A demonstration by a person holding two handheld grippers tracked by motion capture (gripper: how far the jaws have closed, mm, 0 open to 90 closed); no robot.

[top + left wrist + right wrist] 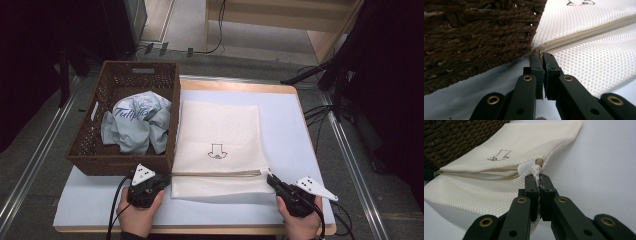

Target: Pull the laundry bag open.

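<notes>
Wicker basket, dark brown, stands at the left side of the desk, and inside it lies a crumpled pale blue cloth with printed letters. Just in front of the basket's near right corner is the left claw, held by the person's left hand. In the left gripper view its jaws are pressed together, and the tips pinch the left end of the zipper of the mesh bag, right beside the woven wall of the basket.

The mesh bag is cream white and lies flat on the pale blue top of the desk, in the middle, with its left edge touching the basket. A small drawn mark is on its upper face. The zipper runs along the near part of the bag, from one claw to the other.

At the right end of the zipper is the right claw, held by the right hand. In the right gripper view its jaws are also closed, and between them is a bunched piece of the bag's mesh at the corner, just below the white zipper end and a small tan bead. A grey three-cornered plate sits on top of this claw.
</notes>
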